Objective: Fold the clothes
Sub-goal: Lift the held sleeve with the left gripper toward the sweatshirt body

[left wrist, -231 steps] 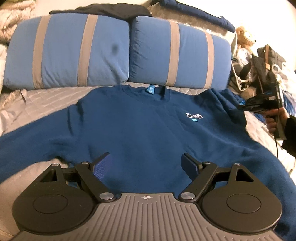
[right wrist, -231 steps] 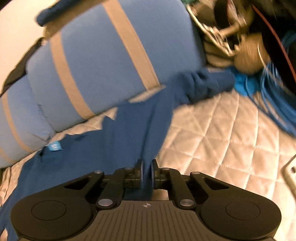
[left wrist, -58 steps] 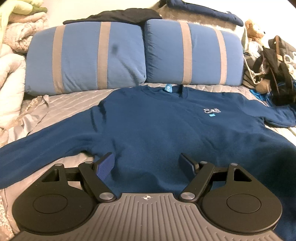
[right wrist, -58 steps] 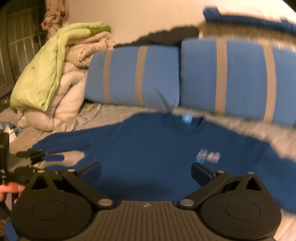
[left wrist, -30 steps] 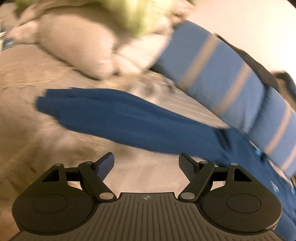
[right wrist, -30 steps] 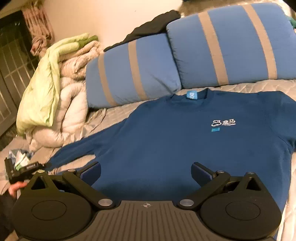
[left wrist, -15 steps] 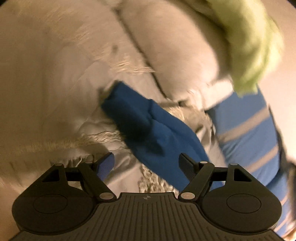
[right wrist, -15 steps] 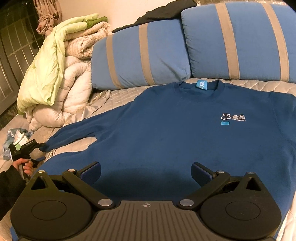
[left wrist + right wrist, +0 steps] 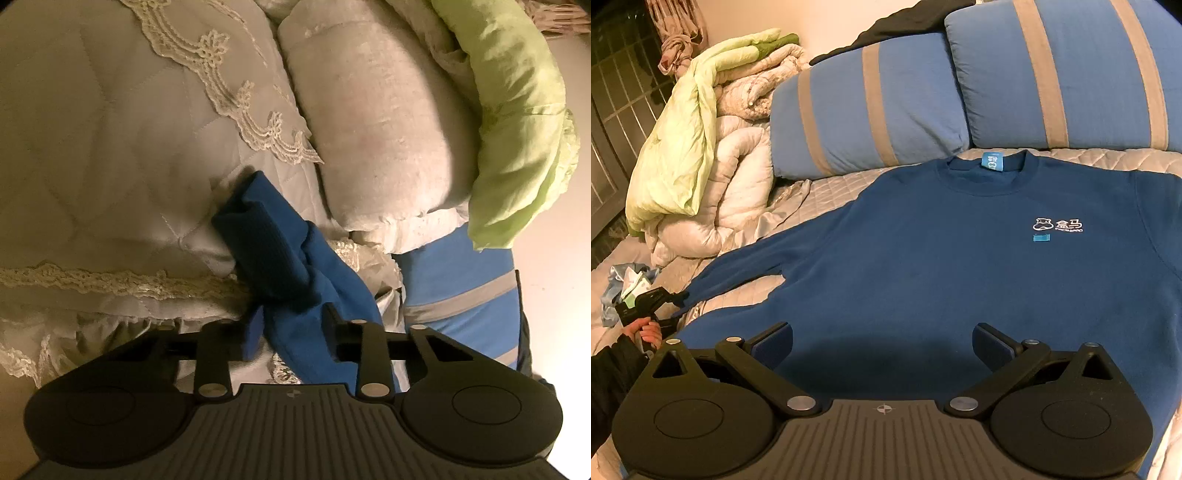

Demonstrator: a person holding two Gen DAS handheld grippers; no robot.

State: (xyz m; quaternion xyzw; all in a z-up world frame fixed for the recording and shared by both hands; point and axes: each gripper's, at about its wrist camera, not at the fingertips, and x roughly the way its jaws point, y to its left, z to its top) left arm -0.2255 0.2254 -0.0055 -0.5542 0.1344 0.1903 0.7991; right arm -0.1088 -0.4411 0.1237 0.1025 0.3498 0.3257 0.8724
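A dark blue sweatshirt point(image 9: 960, 258) lies flat, front up, on the quilted bed, collar toward the pillows. Its left sleeve stretches out to the left. In the left wrist view the sleeve cuff point(image 9: 266, 247) lies on the quilt and the sleeve runs between the fingers of my left gripper point(image 9: 291, 332), which are partly closed around it with gaps still showing. The left gripper also shows in the right wrist view point(image 9: 653, 302) at the sleeve end. My right gripper point(image 9: 882, 343) is open and empty above the sweatshirt's hem.
Two blue pillows with grey stripes point(image 9: 871, 107) stand at the head of the bed. Rolled white duvets point(image 9: 376, 122) and a light green blanket point(image 9: 517, 110) are piled at the left. Lace-edged quilt point(image 9: 110, 147) lies under the sleeve. Small clutter point(image 9: 628, 284) sits at the bed's left edge.
My left gripper has swung from the sweatshirt's body out to the left sleeve cuff, and its fingers have narrowed around the sleeve. The right gripper has stayed open over the hem.
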